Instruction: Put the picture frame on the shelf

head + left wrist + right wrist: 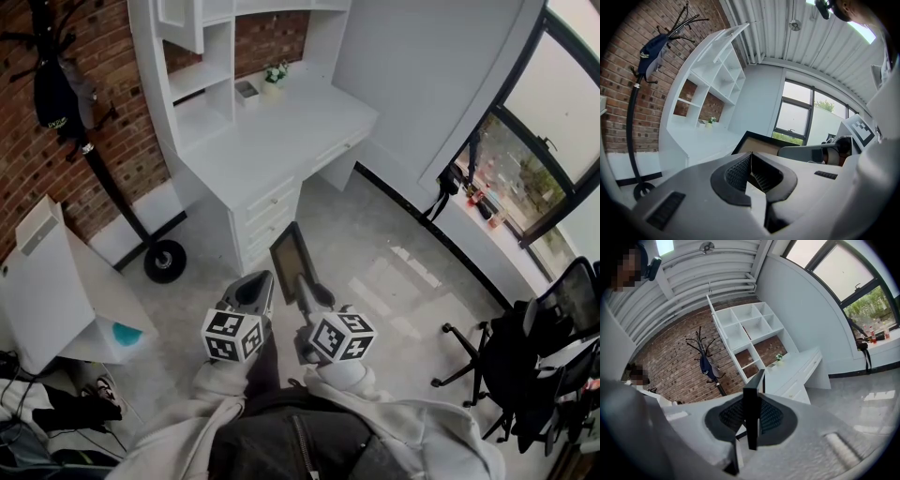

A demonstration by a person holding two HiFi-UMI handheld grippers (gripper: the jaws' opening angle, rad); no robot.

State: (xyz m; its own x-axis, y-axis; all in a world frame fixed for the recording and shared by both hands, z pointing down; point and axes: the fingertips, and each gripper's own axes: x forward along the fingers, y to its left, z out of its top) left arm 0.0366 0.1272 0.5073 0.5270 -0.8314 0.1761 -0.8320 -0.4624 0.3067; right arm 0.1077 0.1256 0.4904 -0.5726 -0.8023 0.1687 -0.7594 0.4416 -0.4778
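Note:
The picture frame [291, 261] is black-edged with a brown panel, and it sticks up and forward from my right gripper [310, 298], which is shut on its lower edge. In the right gripper view the frame [752, 405] stands edge-on between the two ribbed pads. My left gripper [259, 281] hangs just left of it, jaws shut together with nothing in them. From the left gripper view the frame [758, 145] shows just beyond that gripper's closed tips [750, 163]. The white desk [281, 136] with its shelf unit [199, 70] stands ahead across the floor.
A small potted plant [275, 73] and a little tray [247, 89] sit at the back of the desk. A black coat rack [98, 155] stands left of it against the brick wall. A white box [52, 281] lies at the left; an office chair [530, 361] is at the right by the window.

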